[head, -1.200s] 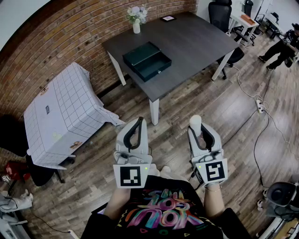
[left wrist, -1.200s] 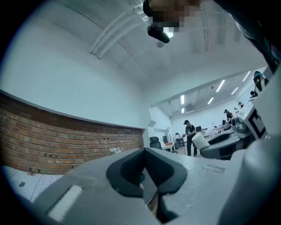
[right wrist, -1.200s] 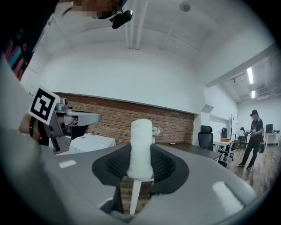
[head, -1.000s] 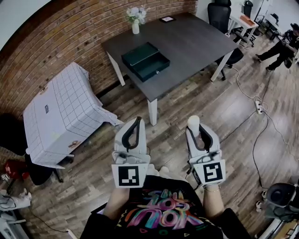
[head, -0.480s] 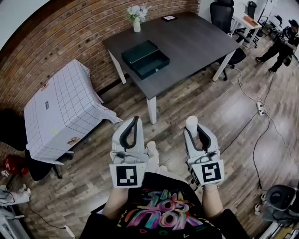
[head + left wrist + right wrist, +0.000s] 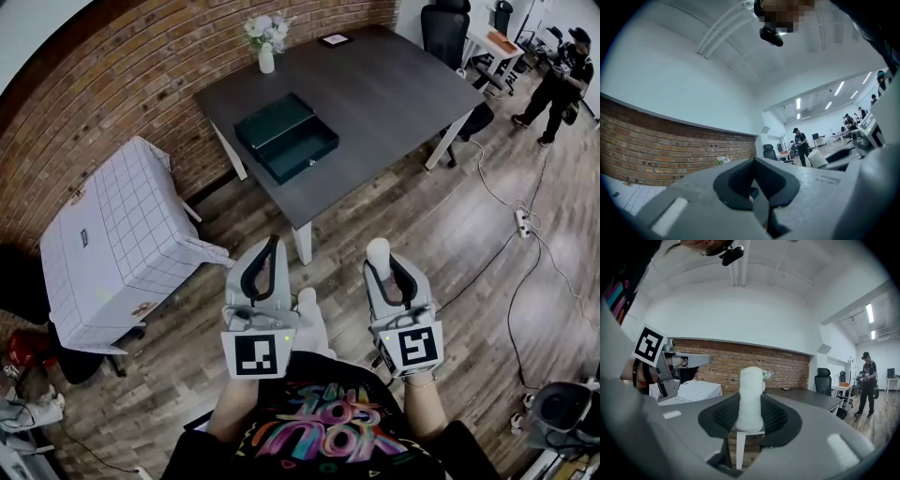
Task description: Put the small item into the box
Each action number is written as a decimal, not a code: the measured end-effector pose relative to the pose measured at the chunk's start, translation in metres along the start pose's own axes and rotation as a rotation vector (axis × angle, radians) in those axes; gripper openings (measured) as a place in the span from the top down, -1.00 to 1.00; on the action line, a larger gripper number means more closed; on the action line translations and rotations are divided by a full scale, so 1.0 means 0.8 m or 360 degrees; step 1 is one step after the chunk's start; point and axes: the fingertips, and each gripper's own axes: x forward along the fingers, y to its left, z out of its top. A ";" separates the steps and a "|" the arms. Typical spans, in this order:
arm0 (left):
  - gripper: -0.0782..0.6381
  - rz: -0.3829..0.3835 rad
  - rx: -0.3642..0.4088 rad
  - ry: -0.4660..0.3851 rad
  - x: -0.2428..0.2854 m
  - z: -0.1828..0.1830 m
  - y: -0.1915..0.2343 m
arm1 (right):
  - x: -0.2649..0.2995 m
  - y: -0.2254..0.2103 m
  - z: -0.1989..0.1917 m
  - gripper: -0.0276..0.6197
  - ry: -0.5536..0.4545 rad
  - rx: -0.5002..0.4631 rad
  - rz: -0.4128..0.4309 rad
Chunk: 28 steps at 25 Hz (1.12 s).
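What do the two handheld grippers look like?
The left gripper and right gripper are pale grey plastic shells with curved, black-padded jaws. Each carries a white cube printed with black square markers and a small green light. The person wears a black shirt with colourful lettering.

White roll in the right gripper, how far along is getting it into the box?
Done: the white roll is pinched in the right gripper.
In hand: it's held over the floor, short of the table.
Left: reach the open green box on that table and release it inside.
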 end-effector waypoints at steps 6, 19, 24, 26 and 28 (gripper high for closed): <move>0.78 -0.0012 -0.0009 -0.0006 0.089 -0.007 0.045 | 0.091 -0.031 0.010 0.50 0.0012 0.0007 0.0007; 0.78 -0.0073 0.0003 0.0017 0.204 -0.031 0.131 | 0.233 -0.052 0.033 0.50 0.0038 -0.0008 -0.0041; 0.78 -0.0072 -0.0034 0.0039 0.218 -0.042 0.145 | 0.252 -0.054 0.031 0.50 0.0071 -0.0020 -0.0058; 0.78 -0.0073 -0.0036 0.0052 0.222 -0.047 0.149 | 0.258 -0.056 0.029 0.50 0.0090 -0.0023 -0.0060; 0.78 -0.0073 -0.0040 0.0057 0.230 -0.051 0.153 | 0.267 -0.059 0.026 0.50 0.0102 -0.0027 -0.0060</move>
